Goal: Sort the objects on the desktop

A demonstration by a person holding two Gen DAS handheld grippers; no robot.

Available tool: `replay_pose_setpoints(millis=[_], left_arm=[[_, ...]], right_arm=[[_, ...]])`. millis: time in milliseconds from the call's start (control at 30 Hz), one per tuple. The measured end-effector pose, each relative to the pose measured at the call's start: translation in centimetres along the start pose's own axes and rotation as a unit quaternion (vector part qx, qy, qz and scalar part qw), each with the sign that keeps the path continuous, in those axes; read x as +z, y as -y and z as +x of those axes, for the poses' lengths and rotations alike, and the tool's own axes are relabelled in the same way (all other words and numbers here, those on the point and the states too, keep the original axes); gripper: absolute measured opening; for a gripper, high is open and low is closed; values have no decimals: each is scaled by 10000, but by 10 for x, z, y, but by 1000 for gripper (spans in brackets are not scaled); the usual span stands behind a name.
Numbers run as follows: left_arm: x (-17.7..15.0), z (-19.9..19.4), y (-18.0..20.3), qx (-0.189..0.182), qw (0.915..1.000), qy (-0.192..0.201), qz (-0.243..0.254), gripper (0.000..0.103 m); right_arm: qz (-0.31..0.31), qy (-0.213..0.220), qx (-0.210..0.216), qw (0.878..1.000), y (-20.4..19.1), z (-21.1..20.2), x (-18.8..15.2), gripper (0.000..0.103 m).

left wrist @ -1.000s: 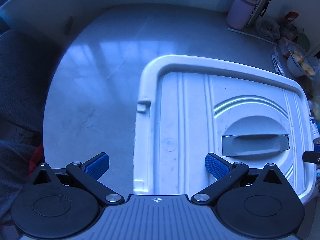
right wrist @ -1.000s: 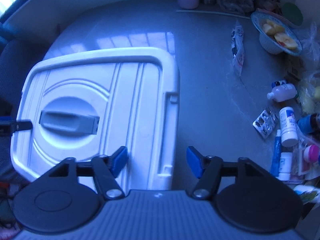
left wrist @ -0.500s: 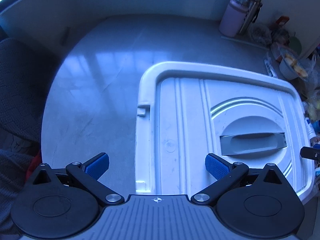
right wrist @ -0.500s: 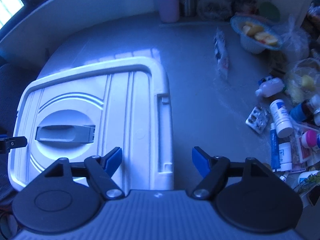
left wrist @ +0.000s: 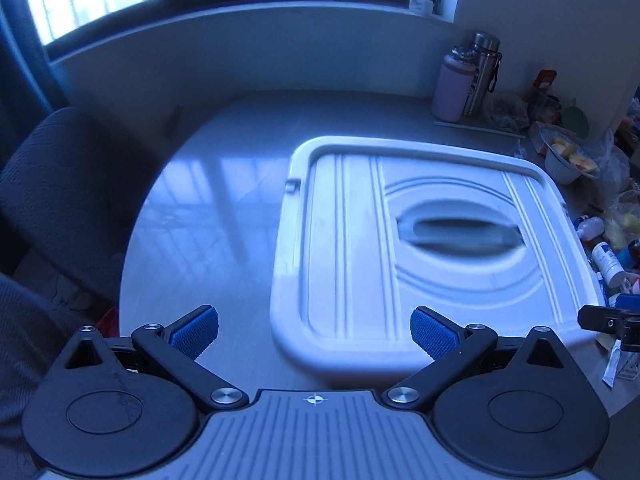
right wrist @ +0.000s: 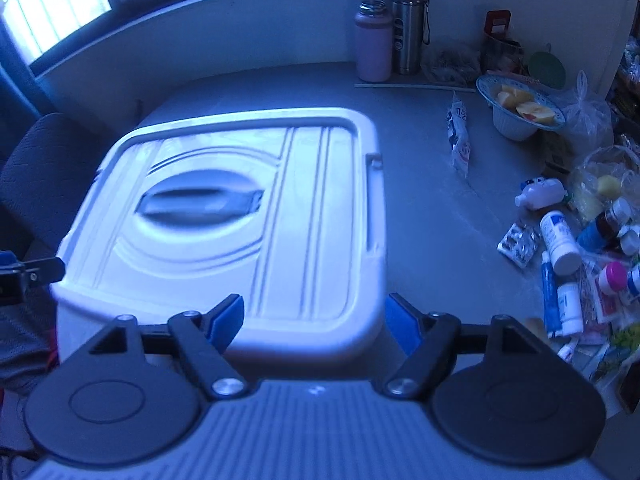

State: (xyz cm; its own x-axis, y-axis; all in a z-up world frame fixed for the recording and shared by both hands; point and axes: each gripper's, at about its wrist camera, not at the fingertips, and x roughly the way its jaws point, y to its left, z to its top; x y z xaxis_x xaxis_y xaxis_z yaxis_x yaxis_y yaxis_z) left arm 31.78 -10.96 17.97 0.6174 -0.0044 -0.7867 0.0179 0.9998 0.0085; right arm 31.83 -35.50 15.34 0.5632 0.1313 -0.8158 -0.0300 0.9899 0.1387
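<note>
Hovering with its blue-padded fingers spread wide and nothing between them, the left gripper [left wrist: 314, 330] looks down over the near left part of the closed white plastic storage box [left wrist: 432, 256], whose ribbed lid with a recessed grey handle [left wrist: 460, 232] lies ahead and to the right of the tool. The right gripper [right wrist: 316, 318] is likewise released and empty, straddling the near right corner of the same box, so the pair flank it from either side, probably because the lid has to come off before anything can be sorted into it; that is a judgement, and no contact with the box can be confirmed in either view. Loose items wait well to the right of the box on the grey round table [right wrist: 424, 208]: a foil blister pack of pills [right wrist: 518, 242], a white cylindrical medicine bottle with blue label [right wrist: 560, 240], a small white squeeze bottle [right wrist: 540, 192] and a slim blue tube [right wrist: 550, 300]. Only the right view lays this cluster out plainly, along with the white sachet [right wrist: 460, 140] and the patterned bowl of cut fruit [right wrist: 520, 110]; the left view crowds them at its far right edge but instead shows the bare tabletop and dark fabric chair [left wrist: 68, 184] to the left. Each camera also catches the tip of the other tool at its edge.
</note>
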Motion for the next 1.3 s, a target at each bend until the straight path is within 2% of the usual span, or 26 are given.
replay_pose_setpoints(millis=[267, 433, 533, 600, 767, 867, 933, 1033, 1133, 1300], left_arm=[[-70, -47, 16, 19, 9995, 321, -62, 103], [-113, -61, 22, 156, 9952, 966, 73, 103], [-139, -56, 27, 198, 9921, 1225, 186, 103], [-153, -47, 34, 378, 9896, 1340, 372, 103], [-196, -23, 50, 865, 9751, 1791, 975, 103], [-216, -12, 48, 782, 9721, 1967, 1015, 103], [-225, -7, 42, 678, 9738, 2004, 836, 103], [-233, 2, 35, 586, 9772, 1962, 566, 103], [-238, 11, 34, 678, 9771, 1954, 508, 103], [-242, 19, 34, 511, 9791, 1924, 427, 103]], right_arm=[[-126, 442, 108, 9989, -13, -37, -65, 77], [-101, 872, -18, 9961, -19, -42, -105, 81], [-66, 1184, -43, 9929, -24, -37, -130, 84], [-119, 1338, -32, 9909, -30, -28, -147, 85], [-102, 1733, -42, 9848, -44, -2, -182, 85], [-244, 1892, -164, 9815, -51, 11, -197, 85], [-333, 1967, -315, 9794, -54, 17, -204, 85], [-224, 1963, -321, 9798, -51, 23, -207, 85], [-93, 2094, -385, 9770, -50, 26, -211, 86], [-60, 2140, -366, 9761, -52, 31, -218, 86]])
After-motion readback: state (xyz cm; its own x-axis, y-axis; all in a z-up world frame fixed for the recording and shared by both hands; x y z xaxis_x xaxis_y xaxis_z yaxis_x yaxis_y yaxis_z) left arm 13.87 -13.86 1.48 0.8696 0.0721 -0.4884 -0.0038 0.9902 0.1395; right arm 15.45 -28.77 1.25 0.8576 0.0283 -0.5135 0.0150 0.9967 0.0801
